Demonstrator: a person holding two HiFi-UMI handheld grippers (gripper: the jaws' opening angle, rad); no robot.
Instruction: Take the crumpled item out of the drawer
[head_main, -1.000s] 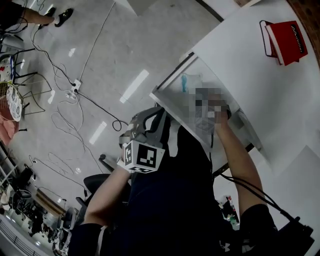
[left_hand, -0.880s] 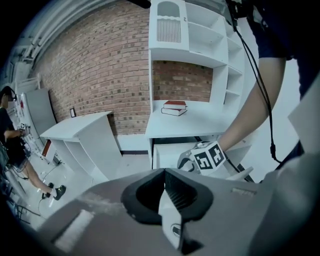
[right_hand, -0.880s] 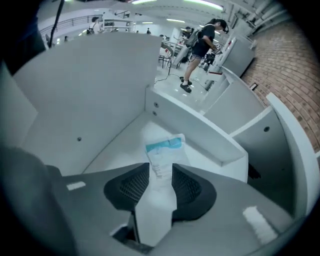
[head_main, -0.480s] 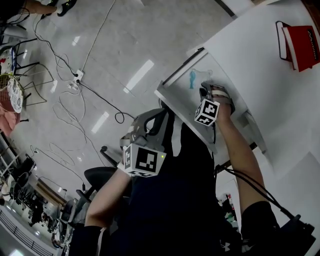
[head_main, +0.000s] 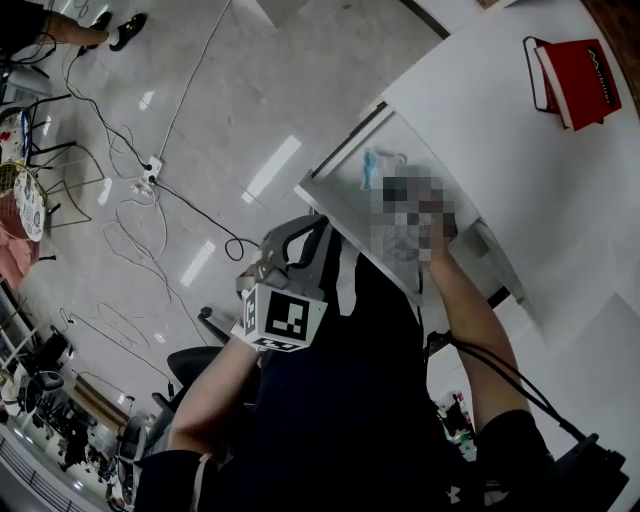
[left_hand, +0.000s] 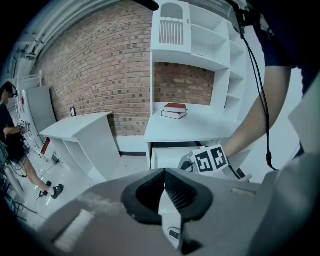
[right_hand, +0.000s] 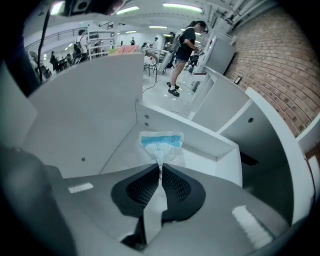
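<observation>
Now: right gripper (right_hand: 160, 169) is down in the drawer (right_hand: 200, 137), jaws closing on a thin pinched corner of the crumpled item (right_hand: 161, 146). The rest of it lies on the drawer bottom. Left gripper (left_hand: 164, 175) is clenched, empty and well clear.

Risk: the bite looks shallow. The item may slip free or tear on lifting, or drag against the drawer wall.

In the head view I see a red book (head_main: 572, 68) lying on the white desktop (head_main: 520, 170). Black cables (head_main: 130, 225) run in loops over the glossy floor (head_main: 240, 90), and a white power strip (head_main: 151, 170) lies among them. In the left gripper view a brick wall (left_hand: 100, 65) stands behind a white shelf unit (left_hand: 200, 35). In the right gripper view a person (right_hand: 184, 50) stands far in the background.
</observation>
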